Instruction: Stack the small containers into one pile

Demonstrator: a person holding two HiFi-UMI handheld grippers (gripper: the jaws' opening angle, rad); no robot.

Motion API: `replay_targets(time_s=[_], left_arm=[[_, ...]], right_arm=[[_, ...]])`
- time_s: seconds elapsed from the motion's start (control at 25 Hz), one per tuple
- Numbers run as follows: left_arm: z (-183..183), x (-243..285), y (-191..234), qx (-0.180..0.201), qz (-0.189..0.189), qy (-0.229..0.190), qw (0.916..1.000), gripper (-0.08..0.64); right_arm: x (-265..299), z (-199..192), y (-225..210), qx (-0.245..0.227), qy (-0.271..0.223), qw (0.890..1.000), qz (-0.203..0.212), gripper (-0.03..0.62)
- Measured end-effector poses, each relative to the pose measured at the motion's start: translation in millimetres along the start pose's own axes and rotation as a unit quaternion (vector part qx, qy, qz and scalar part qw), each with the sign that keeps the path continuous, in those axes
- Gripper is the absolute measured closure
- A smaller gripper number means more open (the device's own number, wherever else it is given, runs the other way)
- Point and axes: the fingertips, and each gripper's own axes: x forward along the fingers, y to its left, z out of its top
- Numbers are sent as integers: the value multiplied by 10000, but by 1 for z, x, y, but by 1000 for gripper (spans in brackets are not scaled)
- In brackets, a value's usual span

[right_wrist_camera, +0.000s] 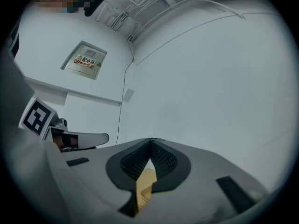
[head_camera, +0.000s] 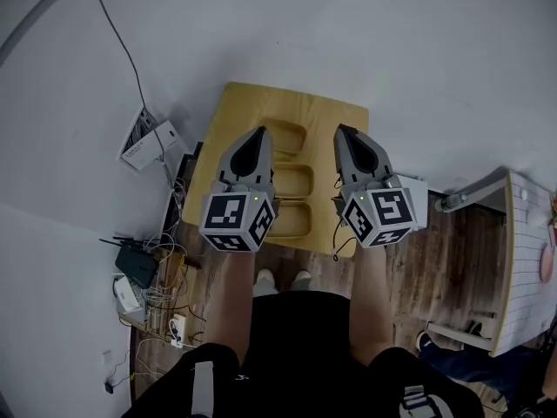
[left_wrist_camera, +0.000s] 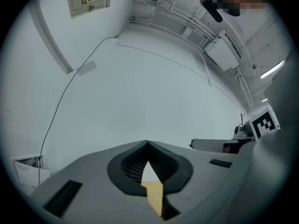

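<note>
"Where have the small containers (head_camera: 291,179) got to?"

"Three of them lie in a row down the middle of the yellow counter (head_camera: 235,111), one after another, none on top of another."

"And the grippers?"

"The left gripper (head_camera: 258,131) and the right gripper (head_camera: 345,131) are held level over the counter, one on each side of that row. Both have their fingers (left_wrist_camera: 131,164) clenched tip to tip, grasping nothing."

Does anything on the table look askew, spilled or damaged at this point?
Nothing stands out. Three containers lie in a straight row on the table, unstacked, between the left tool and right tool, both shut and empty. The only mess is a tangle of cables on the floor.
</note>
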Motion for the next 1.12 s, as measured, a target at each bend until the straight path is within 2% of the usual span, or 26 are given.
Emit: replay_targets(time_s=[0.36,1.12], left_arm=[[-41,2,21,-148,285,546,9980,560],[-135,-13,29,-458,303,1539,9866,560]], right_arm=[[10,-43,1,258,479,9985,60,589],[-2,-131,3,768,1296,9885,-96,589]])
